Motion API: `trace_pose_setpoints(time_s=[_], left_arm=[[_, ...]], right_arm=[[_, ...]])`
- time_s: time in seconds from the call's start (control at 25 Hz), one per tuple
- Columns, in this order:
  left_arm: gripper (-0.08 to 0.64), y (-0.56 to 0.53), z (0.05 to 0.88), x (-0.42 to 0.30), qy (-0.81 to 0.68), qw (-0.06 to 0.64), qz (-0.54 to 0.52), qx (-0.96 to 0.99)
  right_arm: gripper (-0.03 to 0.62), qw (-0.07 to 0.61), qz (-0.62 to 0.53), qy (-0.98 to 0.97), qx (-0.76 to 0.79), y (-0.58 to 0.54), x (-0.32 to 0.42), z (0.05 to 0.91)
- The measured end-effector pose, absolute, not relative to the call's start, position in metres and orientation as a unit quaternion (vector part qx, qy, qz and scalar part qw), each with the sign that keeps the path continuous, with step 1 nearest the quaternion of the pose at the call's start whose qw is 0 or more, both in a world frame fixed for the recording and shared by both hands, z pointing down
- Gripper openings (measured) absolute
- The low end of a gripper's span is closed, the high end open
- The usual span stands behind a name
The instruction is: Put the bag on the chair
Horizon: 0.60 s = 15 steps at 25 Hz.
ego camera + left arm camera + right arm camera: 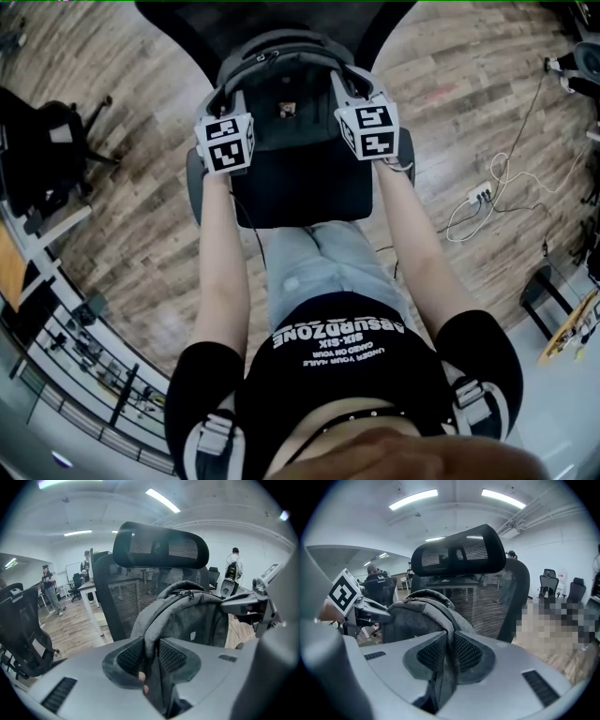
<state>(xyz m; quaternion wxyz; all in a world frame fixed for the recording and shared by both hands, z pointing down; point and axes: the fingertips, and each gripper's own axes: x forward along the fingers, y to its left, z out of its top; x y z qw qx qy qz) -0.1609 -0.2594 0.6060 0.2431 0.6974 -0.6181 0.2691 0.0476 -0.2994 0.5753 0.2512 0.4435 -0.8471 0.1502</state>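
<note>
A grey backpack (pixel 281 94) hangs upright over the black seat (pixel 281 192) of a mesh office chair, just in front of its backrest (pixel 126 592) and headrest (pixel 459 550). My left gripper (pixel 223 105) is shut on the bag's left shoulder strap (pixel 151 644), which is pinched between the ribbed pads (pixel 129 657). My right gripper (pixel 349 94) is shut on the other strap (pixel 449 644) in the same way. The bag (pixel 192 616) hangs between the two grippers, its top zipper towards the headrest. Whether its bottom touches the seat I cannot tell. In the right gripper view the bag (pixel 415 611) sits left of the chair's backrest.
Another black office chair (pixel 47 141) stands at the left on the wooden floor. A power strip (pixel 480 195) with white cables lies at the right. A wire rack (pixel 84 347) runs along the lower left. People (pixel 49 590) and desks stand far back in the room.
</note>
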Motion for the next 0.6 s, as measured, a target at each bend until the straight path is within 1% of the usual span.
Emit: trace_pose_setpoints(time_s=[0.6], left_arm=[[0.098,-0.297,0.626,-0.172,-0.602,0.264,0.281,0.7]], right_arm=[[0.066,0.279,0.153,-0.832,0.455,-0.34,0.038,0.598]])
